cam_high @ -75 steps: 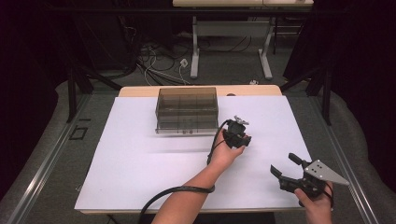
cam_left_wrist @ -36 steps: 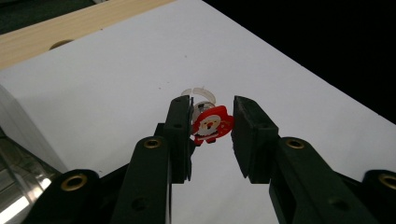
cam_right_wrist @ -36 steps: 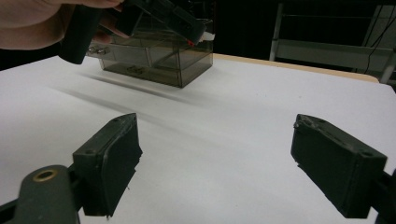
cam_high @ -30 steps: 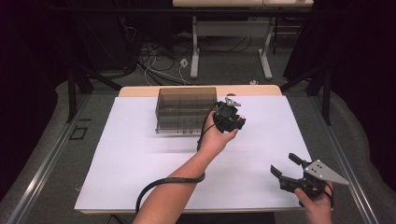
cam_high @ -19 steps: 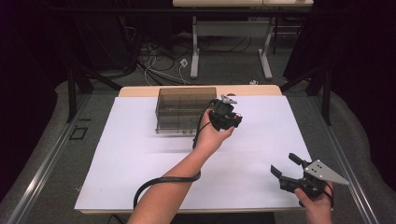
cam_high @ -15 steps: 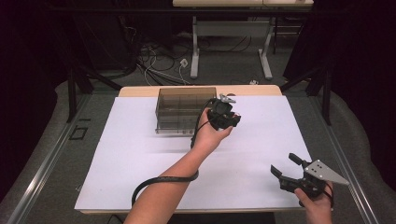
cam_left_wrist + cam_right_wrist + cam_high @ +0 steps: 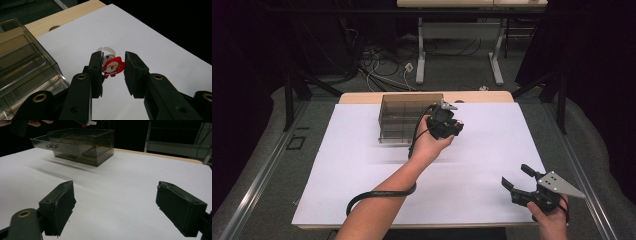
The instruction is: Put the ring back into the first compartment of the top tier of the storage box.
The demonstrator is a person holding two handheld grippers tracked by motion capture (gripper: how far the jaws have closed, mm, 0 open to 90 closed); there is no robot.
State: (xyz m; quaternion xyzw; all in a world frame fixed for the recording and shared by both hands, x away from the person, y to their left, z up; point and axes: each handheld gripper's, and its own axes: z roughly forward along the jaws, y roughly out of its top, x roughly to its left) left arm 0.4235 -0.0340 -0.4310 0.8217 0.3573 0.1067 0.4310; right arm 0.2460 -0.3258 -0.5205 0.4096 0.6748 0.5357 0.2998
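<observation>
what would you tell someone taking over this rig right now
Left hand-held gripper: raised beside the right end of the drawer box, a red Santa charm between its jaws; the jaws look partly open, with the charm against one of them, so the grip cannot be confirmed.
Right hand-held gripper: open, empty, near the front right of the table.
Done: charm is off the table.
Left: probably put it into the box; the upper drawer looks slightly out.
</observation>
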